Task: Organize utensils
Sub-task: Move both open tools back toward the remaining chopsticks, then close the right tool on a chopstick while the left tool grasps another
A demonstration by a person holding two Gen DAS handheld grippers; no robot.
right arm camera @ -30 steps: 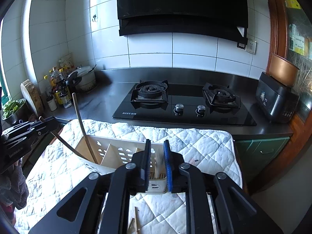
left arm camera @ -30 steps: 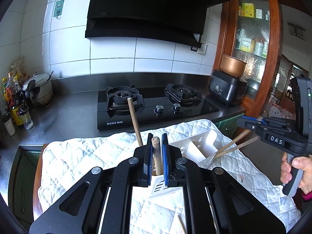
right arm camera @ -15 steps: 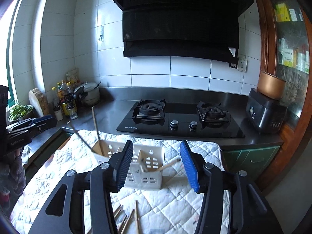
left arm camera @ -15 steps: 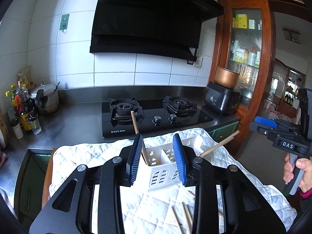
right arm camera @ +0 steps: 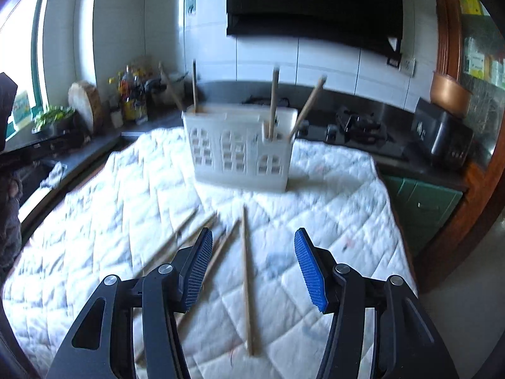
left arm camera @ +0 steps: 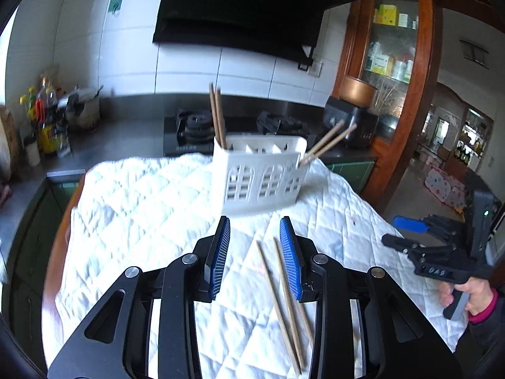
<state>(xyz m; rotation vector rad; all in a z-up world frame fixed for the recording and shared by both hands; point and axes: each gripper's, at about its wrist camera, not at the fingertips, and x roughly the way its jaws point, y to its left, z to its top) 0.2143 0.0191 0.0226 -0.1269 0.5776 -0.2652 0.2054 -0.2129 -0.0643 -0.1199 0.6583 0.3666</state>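
The left gripper (left arm camera: 254,254) is wide apart and holds nothing. The right gripper (right arm camera: 252,267) is wide apart and empty too. Loose chopsticks (right arm camera: 245,271) lie on the white cloth (right arm camera: 341,221) under them. Farther back, near the cloth's far edge, stands a white caddy (left arm camera: 260,178). Sticks (left arm camera: 217,117) stand in its end slots.

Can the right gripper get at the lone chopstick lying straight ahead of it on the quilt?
Probably yes. The right gripper is open and empty, and the chopstick lies flat on the quilt between its fingers' lines, apart from the others, nothing over it.
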